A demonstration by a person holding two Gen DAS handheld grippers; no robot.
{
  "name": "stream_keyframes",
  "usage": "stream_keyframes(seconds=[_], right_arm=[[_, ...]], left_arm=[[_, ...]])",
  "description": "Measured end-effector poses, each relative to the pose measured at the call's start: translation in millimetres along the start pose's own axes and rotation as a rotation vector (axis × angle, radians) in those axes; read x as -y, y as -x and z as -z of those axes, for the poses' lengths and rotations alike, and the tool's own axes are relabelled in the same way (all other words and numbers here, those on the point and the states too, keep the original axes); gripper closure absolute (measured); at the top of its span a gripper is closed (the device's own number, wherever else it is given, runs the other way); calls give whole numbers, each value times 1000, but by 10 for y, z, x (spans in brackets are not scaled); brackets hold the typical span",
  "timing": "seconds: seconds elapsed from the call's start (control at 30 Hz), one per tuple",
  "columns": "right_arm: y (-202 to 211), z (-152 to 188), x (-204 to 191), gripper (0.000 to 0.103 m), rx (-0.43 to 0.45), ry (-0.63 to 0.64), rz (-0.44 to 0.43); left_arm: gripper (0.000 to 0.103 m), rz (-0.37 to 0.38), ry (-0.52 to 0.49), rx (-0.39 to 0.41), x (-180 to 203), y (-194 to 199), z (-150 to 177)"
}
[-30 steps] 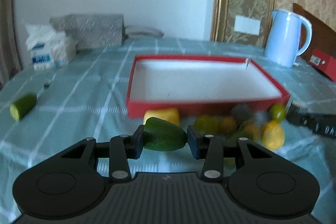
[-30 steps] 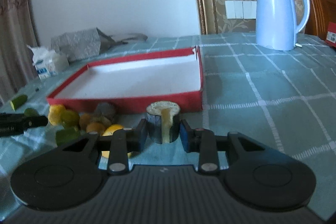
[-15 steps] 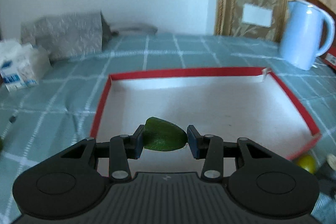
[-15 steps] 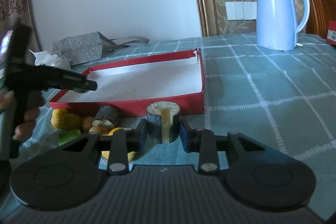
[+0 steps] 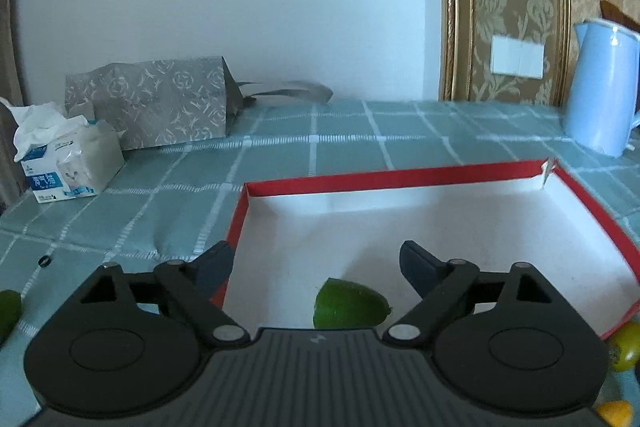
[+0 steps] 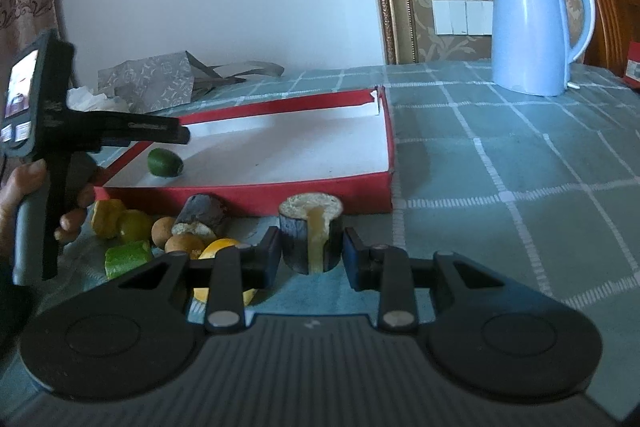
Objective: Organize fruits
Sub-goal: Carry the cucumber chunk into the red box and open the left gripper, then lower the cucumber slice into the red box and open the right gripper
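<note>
A red tray [image 5: 392, 175] with a white floor lies on the checked tablecloth. A green fruit [image 5: 348, 309] rests on the tray floor near its front left corner, also seen in the right wrist view as the green fruit [image 6: 165, 163]. My left gripper [image 5: 316, 253] hovers just above it with its jaws opening and neither pad touching the fruit. My right gripper [image 6: 311, 251] is shut on a dark cylindrical piece with a pale yellow core [image 6: 310, 227], in front of the tray [image 6: 280, 195]. A pile of yellow, green and brown fruit pieces [image 6: 160, 231] lies left of it.
A light blue kettle [image 6: 532, 27] stands at the back right. A tissue pack [image 5: 68, 163] and a grey patterned paper bag [image 5: 160, 107] sit at the back left. A green piece [image 5: 8, 311] lies at the left edge. A person's hand [image 6: 24, 183] holds the left gripper.
The left gripper carried the green fruit from in front of the tray to over it, then opened; the fruit now lies on the tray floor. The right gripper has not moved.
</note>
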State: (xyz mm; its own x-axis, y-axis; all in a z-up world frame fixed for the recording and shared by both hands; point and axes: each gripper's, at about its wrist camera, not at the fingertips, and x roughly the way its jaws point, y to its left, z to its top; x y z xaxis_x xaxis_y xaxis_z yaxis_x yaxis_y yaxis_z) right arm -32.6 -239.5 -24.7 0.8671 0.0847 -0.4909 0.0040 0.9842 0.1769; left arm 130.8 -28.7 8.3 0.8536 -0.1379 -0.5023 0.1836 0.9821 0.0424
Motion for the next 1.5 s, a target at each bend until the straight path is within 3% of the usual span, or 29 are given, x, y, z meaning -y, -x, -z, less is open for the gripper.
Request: stream_keyframes(seconds=[0.13,0.27,0.33,0.47,0.57,0.67,0.73,1.0,1.1,1.2,1.33,1.4,1.43,1.47,1.5], right_arm=[[15,6,13,72,4,-8,7],[59,0,15,72,30,-10,13],[68,1,12,72,34,-11,11],[60,18,-19,72,29,2,21],[93,9,-42,72,52,12,27],[112,-23,-79,72,68,27,25],[73,-71,-111,72,60,30,19],[-208,-463,-362,72,80,127,38],[-567,-601,-381,73,9,165,67],[-903,-661,-282,73,-82,120,70],[-1116,-679,-190,71,-125,74,77],[-1125,-680,-181,53,-109,81,92],[-1111,-673,-195,30,-92,86,105],[-1076,-665,-189,18,-68,83,117],[-1011,-665,-178,18,-31,78,129]], left_arm=[[12,16,66,20,-166,235,17],[12,78,121,79,-388,624,164],[6,97,125,85,-458,757,263],[5,130,116,35,-554,831,417],[5,110,135,-29,-632,790,509],[5,165,175,-86,-726,725,554],[5,163,196,-116,-752,671,564],[5,140,239,-144,-828,636,600],[5,130,235,-133,-819,654,594],[5,124,229,-131,-808,652,589],[5,132,220,-137,-793,641,585],[5,134,211,-138,-778,638,581],[5,134,207,-138,-774,632,581],[5,133,202,-139,-767,630,582],[5,131,196,-139,-760,628,583]])
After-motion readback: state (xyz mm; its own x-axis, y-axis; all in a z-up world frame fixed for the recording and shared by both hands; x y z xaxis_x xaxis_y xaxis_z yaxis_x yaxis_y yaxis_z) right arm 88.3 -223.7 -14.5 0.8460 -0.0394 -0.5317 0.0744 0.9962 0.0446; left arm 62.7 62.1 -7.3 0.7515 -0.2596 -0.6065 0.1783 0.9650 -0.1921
